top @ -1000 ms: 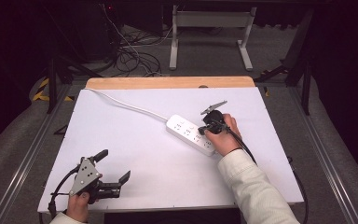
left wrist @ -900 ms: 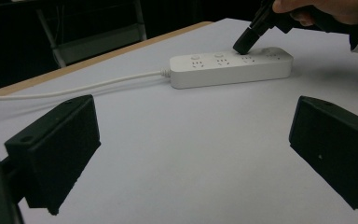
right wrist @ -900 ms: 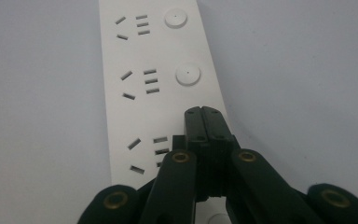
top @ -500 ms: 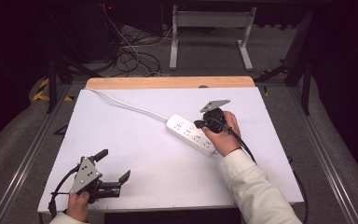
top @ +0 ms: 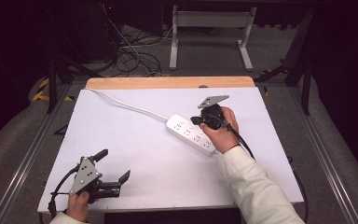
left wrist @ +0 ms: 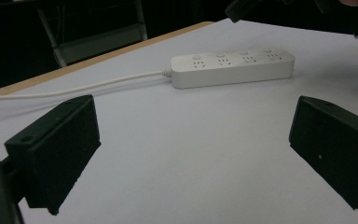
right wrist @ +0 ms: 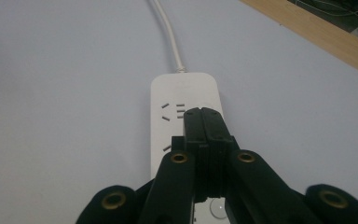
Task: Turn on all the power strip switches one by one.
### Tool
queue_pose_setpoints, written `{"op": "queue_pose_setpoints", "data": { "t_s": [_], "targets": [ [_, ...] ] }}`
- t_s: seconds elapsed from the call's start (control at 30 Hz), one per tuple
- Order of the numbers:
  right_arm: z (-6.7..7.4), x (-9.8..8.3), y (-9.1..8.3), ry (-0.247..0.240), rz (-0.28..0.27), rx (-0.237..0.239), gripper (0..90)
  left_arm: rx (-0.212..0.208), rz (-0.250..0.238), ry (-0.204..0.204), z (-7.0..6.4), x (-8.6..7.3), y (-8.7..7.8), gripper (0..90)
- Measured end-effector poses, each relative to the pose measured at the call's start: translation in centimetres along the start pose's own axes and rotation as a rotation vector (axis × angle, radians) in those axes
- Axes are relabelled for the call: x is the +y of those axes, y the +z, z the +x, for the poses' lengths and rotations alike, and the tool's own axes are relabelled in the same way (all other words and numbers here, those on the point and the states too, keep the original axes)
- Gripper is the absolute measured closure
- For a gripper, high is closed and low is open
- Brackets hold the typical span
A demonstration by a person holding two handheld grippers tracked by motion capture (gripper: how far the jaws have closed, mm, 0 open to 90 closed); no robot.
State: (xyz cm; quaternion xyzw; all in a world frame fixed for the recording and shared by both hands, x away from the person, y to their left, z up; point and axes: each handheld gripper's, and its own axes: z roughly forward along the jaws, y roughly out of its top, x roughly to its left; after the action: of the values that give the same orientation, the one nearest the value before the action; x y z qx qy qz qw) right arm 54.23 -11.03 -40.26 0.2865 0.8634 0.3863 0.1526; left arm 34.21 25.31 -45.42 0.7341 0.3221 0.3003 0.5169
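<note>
A white power strip (top: 184, 129) lies on the white table (top: 144, 158), right of centre, and its white cord (top: 126, 105) runs off to the back left corner. My right gripper (top: 194, 120) hovers just above the strip's near end, held in a hand with a pale sleeve. In the right gripper view its jaws (right wrist: 203, 112) are pressed together with nothing between them, pointing along the strip (right wrist: 184, 88) over its sockets. My left gripper (top: 114, 165) rests at the front left, open and empty. Between its spread jaws (left wrist: 193, 135) the strip (left wrist: 233, 67) lies farther off.
A wooden strip (top: 168, 82) borders the table's far edge. Behind it on the floor are tangled cables (top: 130, 60) and a grey metal stand (top: 209, 28). A black cable (top: 242, 142) trails from the right gripper along the forearm.
The right gripper has lifted a little above the power strip, still shut. The left gripper has stayed where it was.
</note>
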Motion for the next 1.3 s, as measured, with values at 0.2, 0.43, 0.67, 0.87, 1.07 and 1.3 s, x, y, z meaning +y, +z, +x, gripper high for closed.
{"op": "queue_pose_setpoints", "data": {
  "t_s": [0.2, 0.43, 0.67, 0.87, 1.07, 1.3],
  "targets": [
    [0.1, 0.8, 1.0, -0.017, 0.01, 0.023, 90.0, -0.004, 0.001, -0.007, 0.0, 0.0, 0.0, 2.1],
    [-0.9, 0.6, 2.4, 0.015, 0.032, 0.028, 90.0, -0.004, 0.0, -0.01, 0.0, 0.0, 0.0, 2.1],
    [-1.3, 0.2, 3.2, 0.023, 0.061, 0.021, 90.0, -0.004, -0.001, -0.009, 0.0, 0.0, 0.0, 2.1],
    [-1.4, -0.2, 3.7, 0.027, 0.087, 0.019, 90.0, -0.004, -0.002, -0.009, 0.0, 0.0, 0.0, 2.1],
    [-1.5, -0.6, 4.2, 0.029, 0.109, 0.02, 90.0, -0.004, -0.001, -0.007, 0.0, 0.0, 0.0, 2.1],
    [-1.7, -0.8, 4.7, 0.027, 0.13, 0.014, 90.0, -0.005, 0.002, -0.004, 0.0, 0.0, 0.0, 2.1]
  ]
}}
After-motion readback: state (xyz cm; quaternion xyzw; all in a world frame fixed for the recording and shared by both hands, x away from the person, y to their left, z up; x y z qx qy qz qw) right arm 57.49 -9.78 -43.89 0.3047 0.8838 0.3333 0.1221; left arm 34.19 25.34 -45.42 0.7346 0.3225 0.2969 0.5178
